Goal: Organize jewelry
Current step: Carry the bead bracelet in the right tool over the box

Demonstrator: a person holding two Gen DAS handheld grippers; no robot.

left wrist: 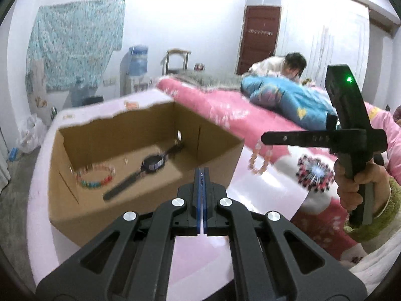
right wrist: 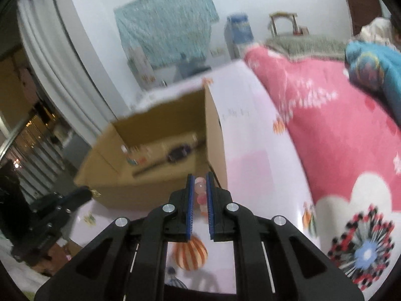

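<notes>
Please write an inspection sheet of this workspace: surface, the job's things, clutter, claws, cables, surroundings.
Surface: pink sheet on a bed.
Job's things: cardboard box holds a watch and a coloured bead bracelet; pink bead bracelet hangs from the right claw.
Clutter: nothing seen.
Claws: left claw shut, empty; right claw shut on the pink bead bracelet.
Cables: nothing seen.
Surroundings: blue quilt, water dispenser, a person behind.

open brown cardboard box (left wrist: 140,135): 1 | black wristwatch (left wrist: 150,164): 1 | multicoloured bead bracelet (left wrist: 96,176): 1 | pale pink bead bracelet (left wrist: 259,158): 1 | black two-finger grippers: 2
</notes>
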